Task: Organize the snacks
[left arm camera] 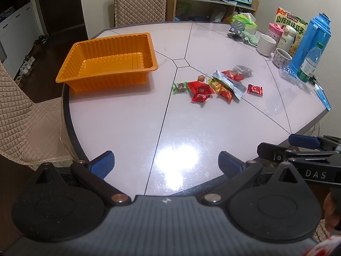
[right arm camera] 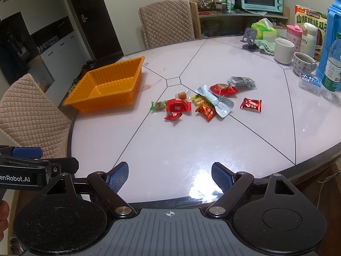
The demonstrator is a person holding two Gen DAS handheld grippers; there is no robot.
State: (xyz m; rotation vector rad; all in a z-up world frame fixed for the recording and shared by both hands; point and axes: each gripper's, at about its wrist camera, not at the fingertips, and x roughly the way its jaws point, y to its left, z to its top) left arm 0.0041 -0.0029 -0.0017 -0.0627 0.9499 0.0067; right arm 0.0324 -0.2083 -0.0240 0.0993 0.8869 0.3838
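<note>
Presently, item one: orange tray point(left arm camera: 110, 49) point(right arm camera: 110, 81), ribbed thin plastic, rectangular, nothing in it, at the far left of the glossy white counter point(left arm camera: 127, 128) point(right arm camera: 255, 149). Item two: snack pile point(left arm camera: 217, 85) point(right arm camera: 202, 102) near the counter's centre, well apart from the tray: crinkled red foil packets, a green-ended sweet, a flat silver pouch, a dark packet whose print is unreadable. One red packet point(left arm camera: 255, 90) point(right arm camera: 250, 104) lies just apart, to the right. Left gripper point(left arm camera: 166, 162) point(right arm camera: 27, 152) and right gripper point(right arm camera: 169, 176) point(left arm camera: 304, 141) hover at the near edge, jaws spread wide, holding nothing; blue pads are dimpled rubber. Mugs, bottles and a blue flask point(left arm camera: 311, 42) point(right arm camera: 332, 42) crowd the right rim, the flask partly cut off.
</note>
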